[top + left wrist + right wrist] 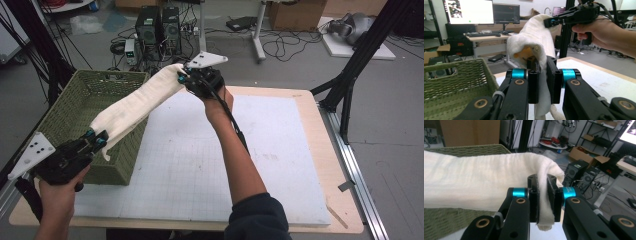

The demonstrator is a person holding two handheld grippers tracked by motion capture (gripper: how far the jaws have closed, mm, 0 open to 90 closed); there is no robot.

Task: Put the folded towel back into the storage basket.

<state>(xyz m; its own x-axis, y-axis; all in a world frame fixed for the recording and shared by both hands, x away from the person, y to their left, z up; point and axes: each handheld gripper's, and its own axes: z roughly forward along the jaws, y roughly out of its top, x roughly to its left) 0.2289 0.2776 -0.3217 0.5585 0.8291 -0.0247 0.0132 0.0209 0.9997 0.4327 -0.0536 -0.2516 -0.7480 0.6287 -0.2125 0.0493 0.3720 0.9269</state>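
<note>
Both tools, left [96,140] and right [183,78], clamped on white towel [135,102] ends above green basket [65,115] rim.

A lab: computer towers [159,27], monitors [469,11], floor cables [280,47]

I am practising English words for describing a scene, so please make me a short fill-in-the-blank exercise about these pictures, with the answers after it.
1. Both grippers are shut on one cream-white ____, stretched between them.
2. The left gripper grips its lower end and the right gripper grips its ____ end.
3. The cloth hangs in the air partly above a green woven ____.
4. The basket stands on the ____ side of the table, as the person sees it.

Answers: cloth; upper; basket; left
</note>
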